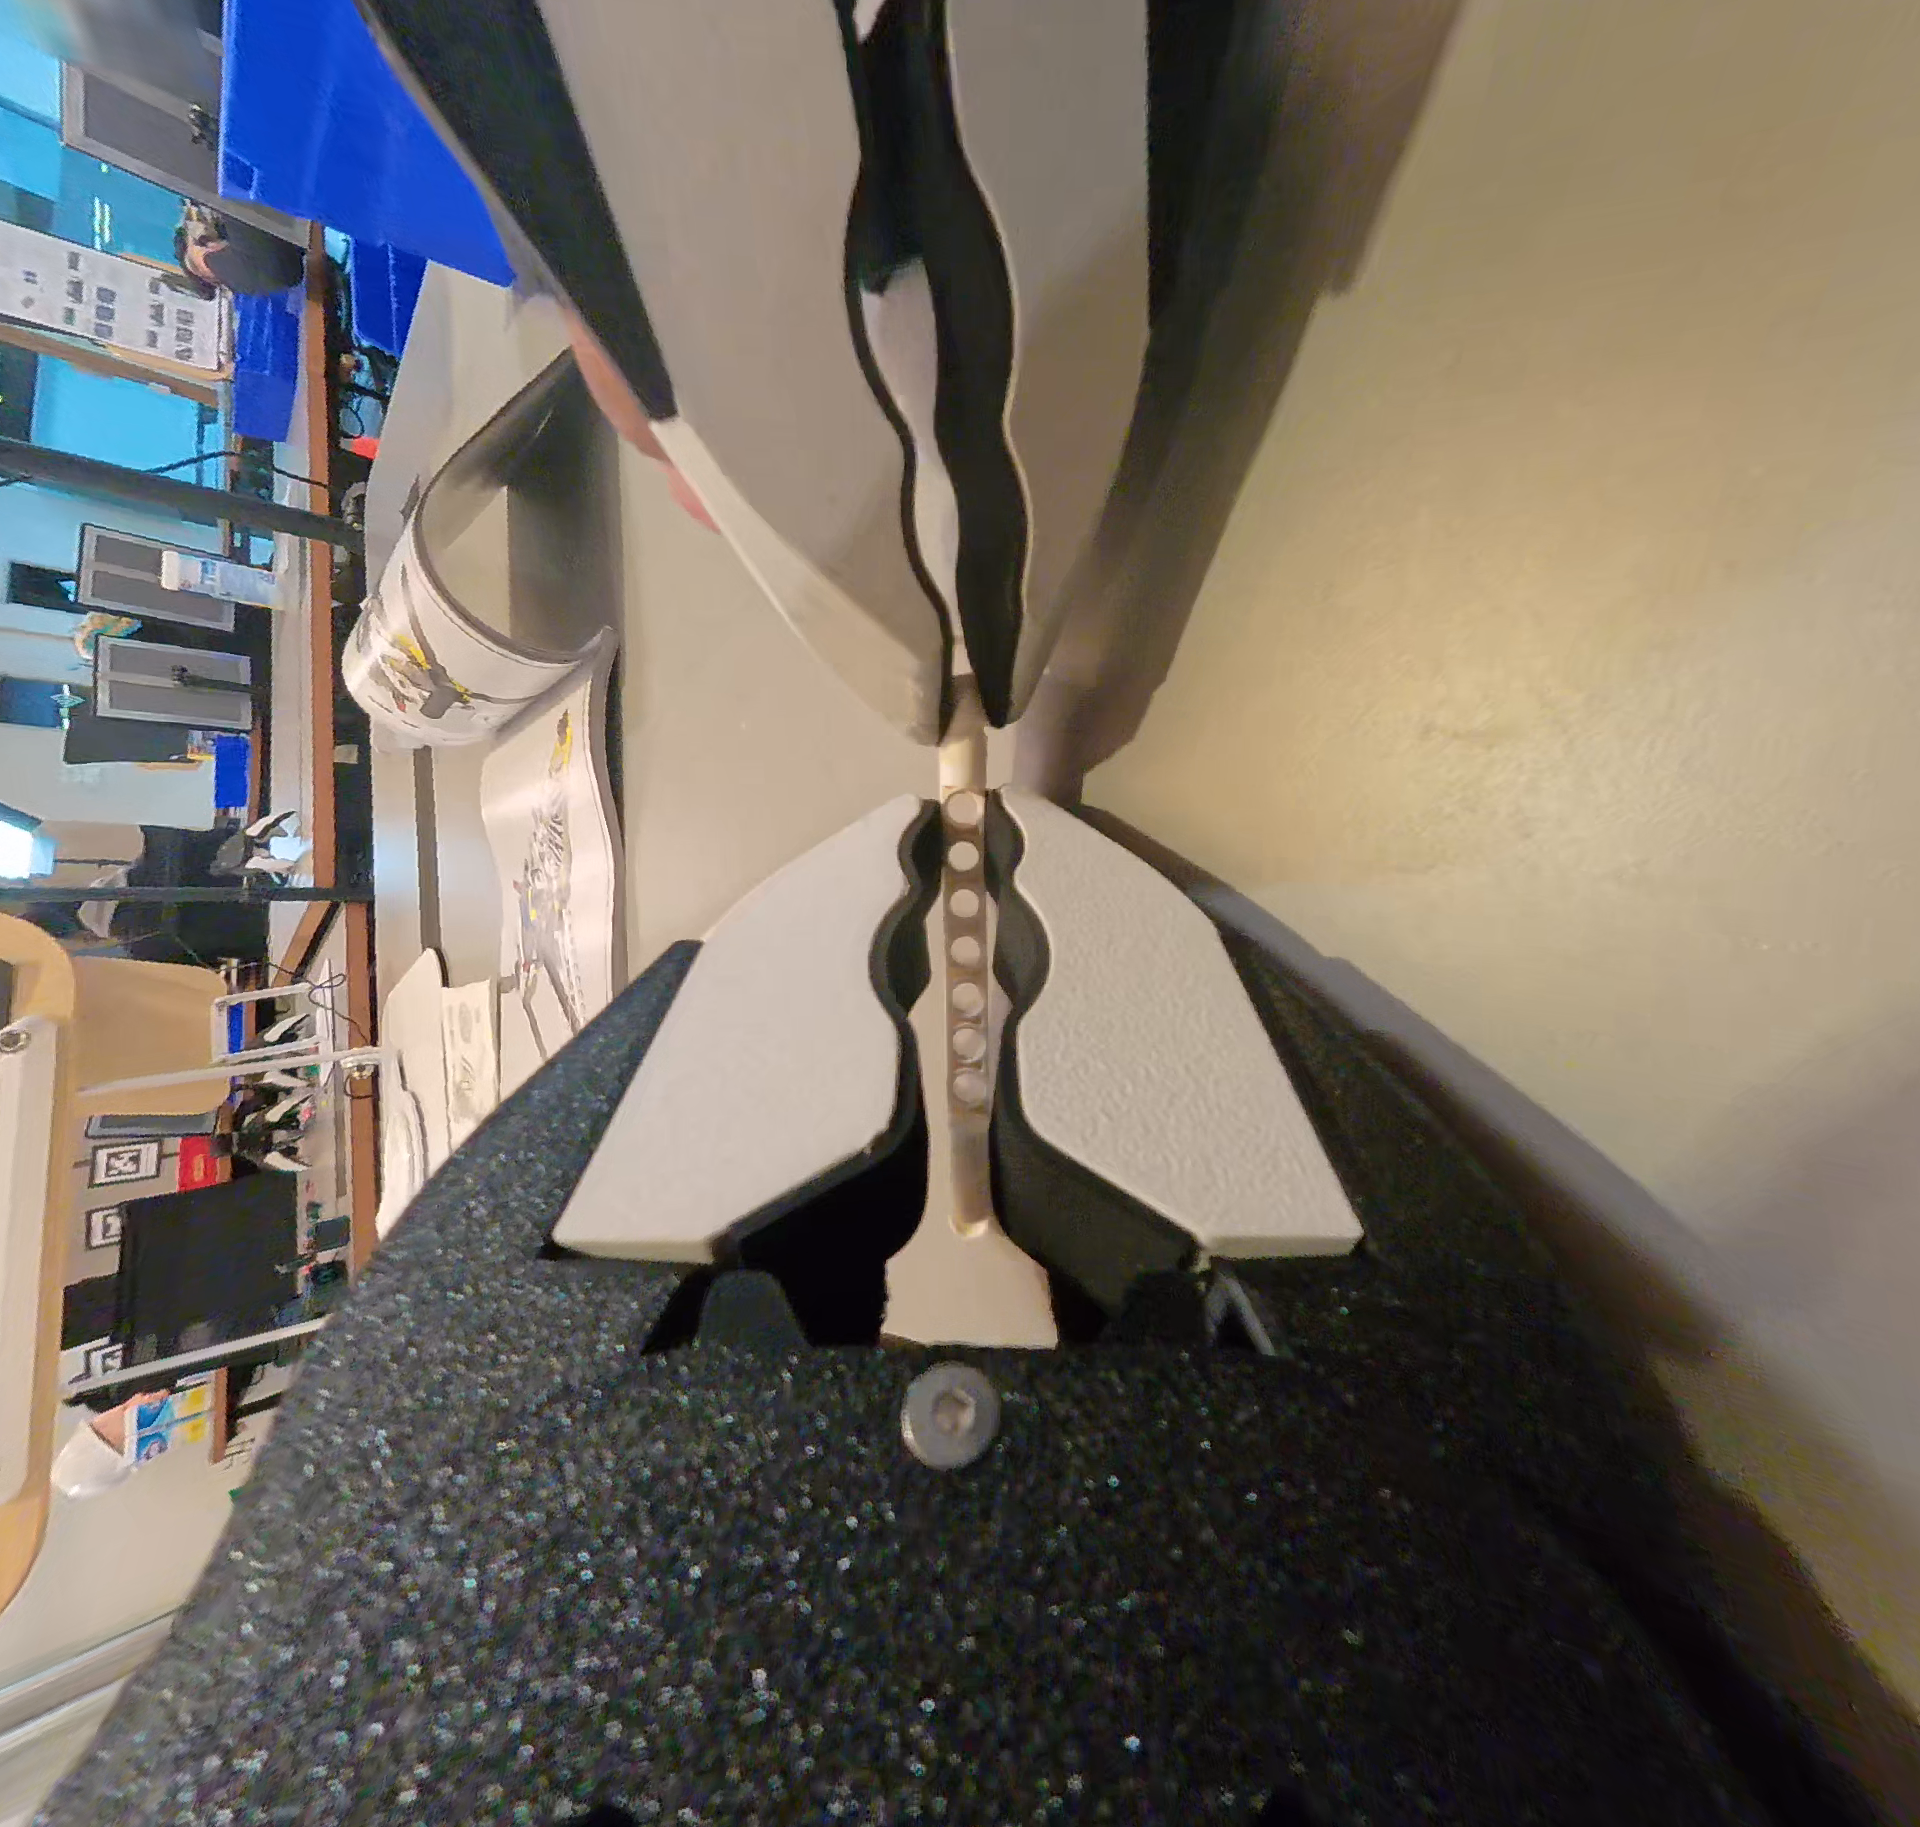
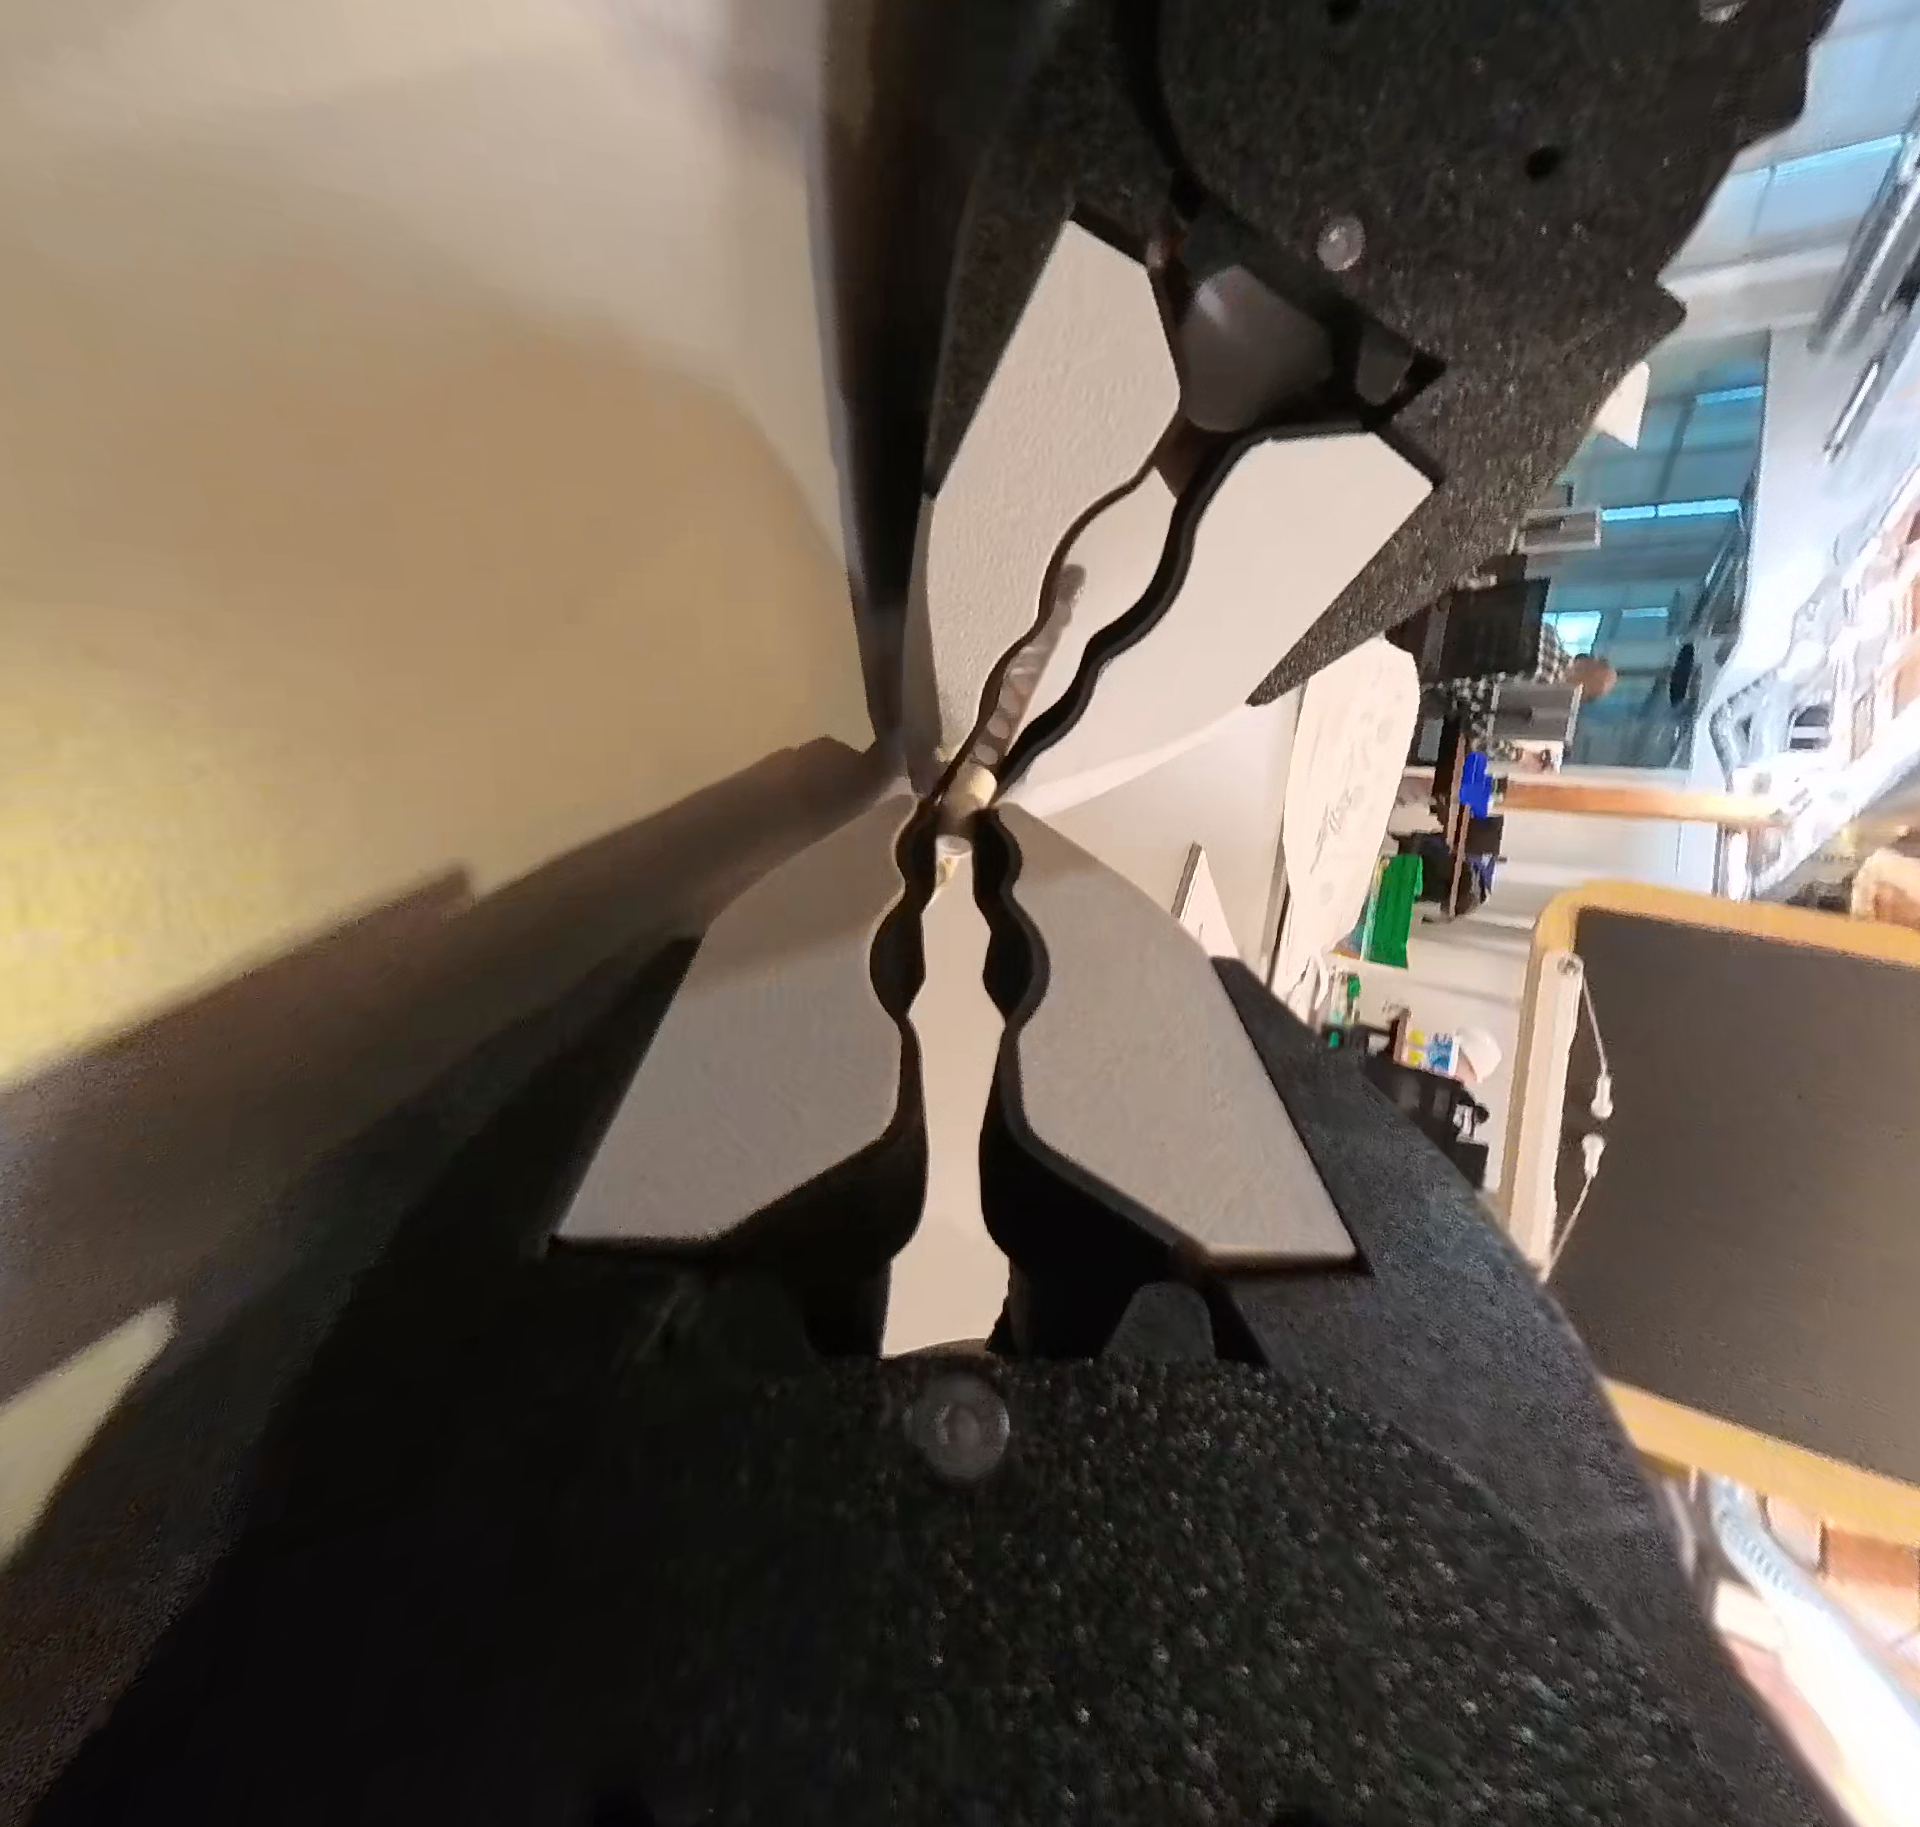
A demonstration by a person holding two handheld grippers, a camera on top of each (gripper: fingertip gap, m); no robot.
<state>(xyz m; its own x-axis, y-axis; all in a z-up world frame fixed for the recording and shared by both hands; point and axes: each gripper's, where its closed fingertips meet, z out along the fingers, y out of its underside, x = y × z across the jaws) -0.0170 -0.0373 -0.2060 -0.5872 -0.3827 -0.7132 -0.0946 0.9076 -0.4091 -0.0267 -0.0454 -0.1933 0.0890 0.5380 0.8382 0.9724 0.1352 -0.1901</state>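
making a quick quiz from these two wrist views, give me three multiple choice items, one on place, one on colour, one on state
1. Where is the perforated beam?
A. between the left tongs' fingers
B. on the curled sheet
C. on the floor

2. What colour is the small peg joining the two tongs?
A. red
B. cream
C. blue

3. How do the right tongs stand?
A. wide open
B. closed on the peg
C. out of view

Answers: A, the beam runs between the left fingers; B, the peg looks cream; B, the tips pinch the peg.

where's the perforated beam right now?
Perforated beam sits centre of the left wrist view, clamped lengthwise between the left gripper's fingers, its tip meeting the right gripper above the table.
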